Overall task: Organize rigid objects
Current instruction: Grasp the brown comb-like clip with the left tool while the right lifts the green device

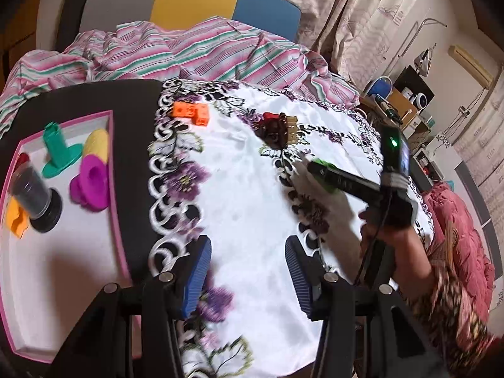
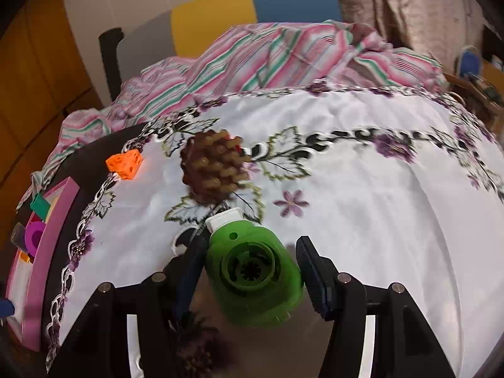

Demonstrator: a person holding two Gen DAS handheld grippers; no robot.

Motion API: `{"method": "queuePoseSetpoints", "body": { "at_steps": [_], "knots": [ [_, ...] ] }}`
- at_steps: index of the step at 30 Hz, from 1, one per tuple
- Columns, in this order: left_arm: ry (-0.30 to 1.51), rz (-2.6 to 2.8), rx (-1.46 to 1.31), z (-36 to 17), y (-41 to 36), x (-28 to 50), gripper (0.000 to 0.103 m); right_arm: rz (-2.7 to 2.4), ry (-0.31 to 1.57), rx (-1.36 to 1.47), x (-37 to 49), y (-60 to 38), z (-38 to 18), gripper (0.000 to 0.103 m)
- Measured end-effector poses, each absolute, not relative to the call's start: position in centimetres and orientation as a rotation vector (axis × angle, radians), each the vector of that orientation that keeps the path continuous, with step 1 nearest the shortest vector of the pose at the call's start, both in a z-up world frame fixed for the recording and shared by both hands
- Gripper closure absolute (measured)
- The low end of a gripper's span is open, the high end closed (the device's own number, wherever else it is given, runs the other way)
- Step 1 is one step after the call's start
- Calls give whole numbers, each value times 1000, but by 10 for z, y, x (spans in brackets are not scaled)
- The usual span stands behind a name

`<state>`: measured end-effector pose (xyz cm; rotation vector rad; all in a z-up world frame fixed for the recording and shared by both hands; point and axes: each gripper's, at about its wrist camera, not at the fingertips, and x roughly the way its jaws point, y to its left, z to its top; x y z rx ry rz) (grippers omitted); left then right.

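Right claw (image 2: pixel 249 271) grips the green part (image 2: pixel 252 271) just nearer than the brown cone (image 2: pixel 214 170). Left claw (image 1: pixel 249 271) stands wide, empty, beside the pink tray (image 1: pixel 116 170). Orange cubes (image 1: pixel 192 111) lie beyond the tray. No legible writing.

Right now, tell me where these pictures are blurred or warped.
Left wrist view: the tray toys and the person's sleeve smear with motion; the fisheye bends the table edge. Right wrist view: the green part is soft, the pinecone slightly blurred.
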<state>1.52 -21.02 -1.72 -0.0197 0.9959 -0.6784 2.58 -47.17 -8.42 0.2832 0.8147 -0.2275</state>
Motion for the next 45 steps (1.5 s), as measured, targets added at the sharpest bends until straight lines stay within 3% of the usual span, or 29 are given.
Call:
{"method": "queuePoseSetpoints", "body": {
  "at_steps": [5, 15, 29, 32, 37, 45],
  "knots": [
    [991, -699, -14, -13, -253, 33, 54, -397, 735, 367, -4, -493, -82, 51],
    [1003, -739, 43, -31, -353, 108, 50, -390, 698, 497, -10, -509, -98, 50],
    [1037, -655, 67, -63, -415, 171, 49, -388, 672, 507, -13, -509, -102, 50],
    [1030, -665, 67, -67, -419, 173, 51, -390, 671, 503, -13, -509, -102, 50],
    [952, -688, 114, -67, -420, 164, 67, -390, 670, 506, -13, -509, -102, 50],
    [915, -720, 105, -68, -400, 144, 67, -388, 666, 510, -13, -510, -103, 50]
  ]
}}
